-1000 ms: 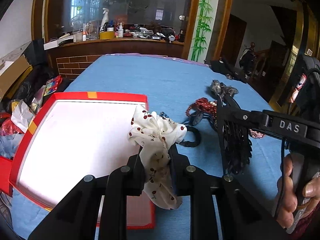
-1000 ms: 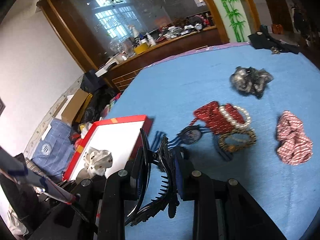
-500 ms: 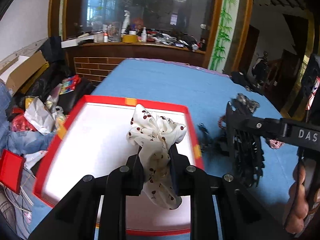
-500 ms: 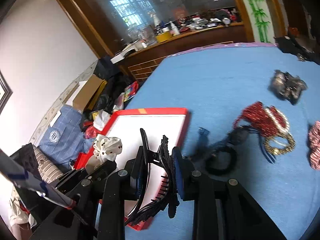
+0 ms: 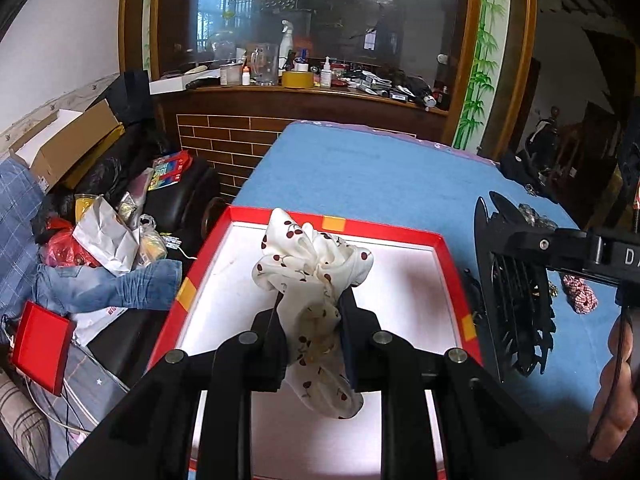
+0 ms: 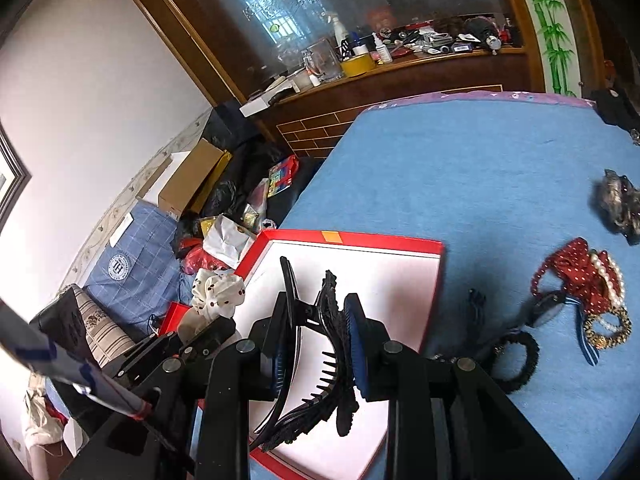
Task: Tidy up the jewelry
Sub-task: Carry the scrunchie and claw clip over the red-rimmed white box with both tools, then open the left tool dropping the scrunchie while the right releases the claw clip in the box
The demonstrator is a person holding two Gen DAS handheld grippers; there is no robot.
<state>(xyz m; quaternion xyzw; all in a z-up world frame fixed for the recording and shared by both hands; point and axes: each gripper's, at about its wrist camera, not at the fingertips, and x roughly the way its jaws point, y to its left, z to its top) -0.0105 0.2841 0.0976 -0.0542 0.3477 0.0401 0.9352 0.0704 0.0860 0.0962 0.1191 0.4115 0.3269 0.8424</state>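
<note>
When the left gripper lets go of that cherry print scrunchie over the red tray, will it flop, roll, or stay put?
The cherry print scrunchie droops below the left gripper, so it is probably soft and floppy. It looks like light fabric, likely to land gently in the red tray. Its crumpled shape suggests it will not roll.

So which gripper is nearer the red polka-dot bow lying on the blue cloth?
Right. The right gripper holds the black claw clip over the tray, bow alongside; the left gripper sits farther away.
</note>
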